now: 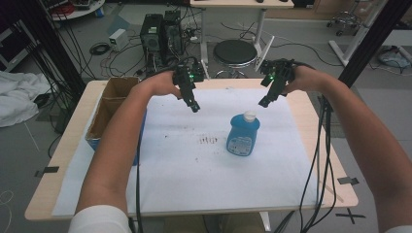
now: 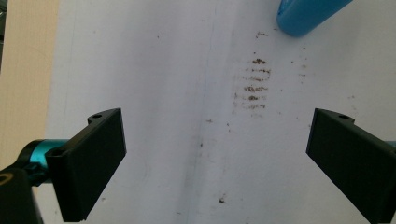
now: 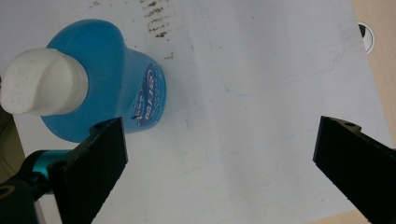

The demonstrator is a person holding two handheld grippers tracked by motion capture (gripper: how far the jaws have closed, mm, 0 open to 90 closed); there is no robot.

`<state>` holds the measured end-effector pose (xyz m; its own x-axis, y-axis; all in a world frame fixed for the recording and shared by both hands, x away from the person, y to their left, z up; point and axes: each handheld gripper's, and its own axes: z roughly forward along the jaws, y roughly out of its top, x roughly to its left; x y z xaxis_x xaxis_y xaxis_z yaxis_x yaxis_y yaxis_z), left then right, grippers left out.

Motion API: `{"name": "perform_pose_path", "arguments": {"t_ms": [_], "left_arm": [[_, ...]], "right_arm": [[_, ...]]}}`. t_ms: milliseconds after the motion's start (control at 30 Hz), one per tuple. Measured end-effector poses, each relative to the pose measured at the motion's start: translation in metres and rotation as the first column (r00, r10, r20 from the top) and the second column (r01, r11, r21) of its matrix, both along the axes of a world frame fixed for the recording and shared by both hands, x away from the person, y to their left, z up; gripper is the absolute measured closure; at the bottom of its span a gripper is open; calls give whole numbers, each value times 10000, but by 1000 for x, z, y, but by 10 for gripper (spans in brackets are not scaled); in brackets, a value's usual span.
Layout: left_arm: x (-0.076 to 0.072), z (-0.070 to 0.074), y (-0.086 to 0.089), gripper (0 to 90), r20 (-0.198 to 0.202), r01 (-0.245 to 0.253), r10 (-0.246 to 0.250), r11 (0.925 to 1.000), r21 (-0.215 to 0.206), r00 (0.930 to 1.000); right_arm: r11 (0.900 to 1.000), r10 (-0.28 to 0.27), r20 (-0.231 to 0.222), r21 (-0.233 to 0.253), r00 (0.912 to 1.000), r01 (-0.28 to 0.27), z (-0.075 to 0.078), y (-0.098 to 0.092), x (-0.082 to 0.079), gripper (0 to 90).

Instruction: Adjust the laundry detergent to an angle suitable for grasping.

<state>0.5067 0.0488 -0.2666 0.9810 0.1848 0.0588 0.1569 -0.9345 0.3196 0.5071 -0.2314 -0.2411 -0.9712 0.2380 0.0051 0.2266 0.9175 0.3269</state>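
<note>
A blue bottle (image 1: 243, 135) with a white cap (image 1: 249, 115) stands upright on the white sheet (image 1: 194, 165), right of the table's middle. My right gripper (image 1: 265, 101) hovers just behind and right of the cap, open, nothing between its jaws. In the right gripper view the bottle (image 3: 112, 88) and its cap (image 3: 44, 81) sit off to the left of the open gripper (image 3: 219, 163). My left gripper (image 1: 194, 106) hangs open over the sheet, behind and left of the bottle. In the left gripper view the open gripper (image 2: 217, 161) frames bare sheet, with the bottle's edge (image 2: 303, 16) at the top right.
An open cardboard box (image 1: 111, 104) sits at the table's left side, under my left forearm. Brown smudges (image 1: 208, 141) mark the sheet left of the bottle. Cables (image 1: 318, 160) hang from the right gripper over the table's right side. A black stool (image 1: 235, 52) and computer towers (image 1: 160, 34) stand beyond the far edge.
</note>
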Motion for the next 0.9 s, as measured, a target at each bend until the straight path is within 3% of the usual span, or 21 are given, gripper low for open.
{"name": "perform_pose_path", "arguments": {"t_ms": [900], "left_arm": [[-3, 1, 0, 47, 166, -71, 69, 9999, 82, 9998]], "right_arm": [[9999, -146, 117, 82, 9998, 145, 7, -15, -4, 19]]}}
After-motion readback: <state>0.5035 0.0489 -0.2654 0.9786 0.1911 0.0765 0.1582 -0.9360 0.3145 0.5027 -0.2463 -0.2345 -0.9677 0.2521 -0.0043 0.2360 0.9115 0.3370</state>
